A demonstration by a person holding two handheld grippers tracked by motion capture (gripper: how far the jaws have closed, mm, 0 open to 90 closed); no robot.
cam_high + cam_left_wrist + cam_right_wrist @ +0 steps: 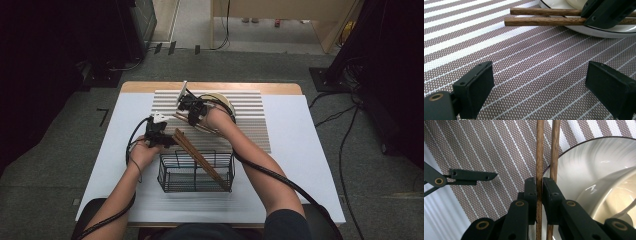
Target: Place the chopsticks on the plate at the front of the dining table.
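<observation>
We have the right gripper (539,188) with its fingers clenched on one of the two dark brown wooden chopsticks (544,21) lying across the rim of the white ceramic bowl (584,170) on the brown-and-white striped woven placemat (524,70). The second stick sits just beside the fingers, apparently outside the pinch, so we should lift slowly and keep the stick level. The left gripper (539,85) hovers nearby, fingers released and empty. The black wire basket (196,172), already holding more chopsticks, stands nearer us on the white surface (300,165); its tall leaning sticks could foul the drop.
</observation>
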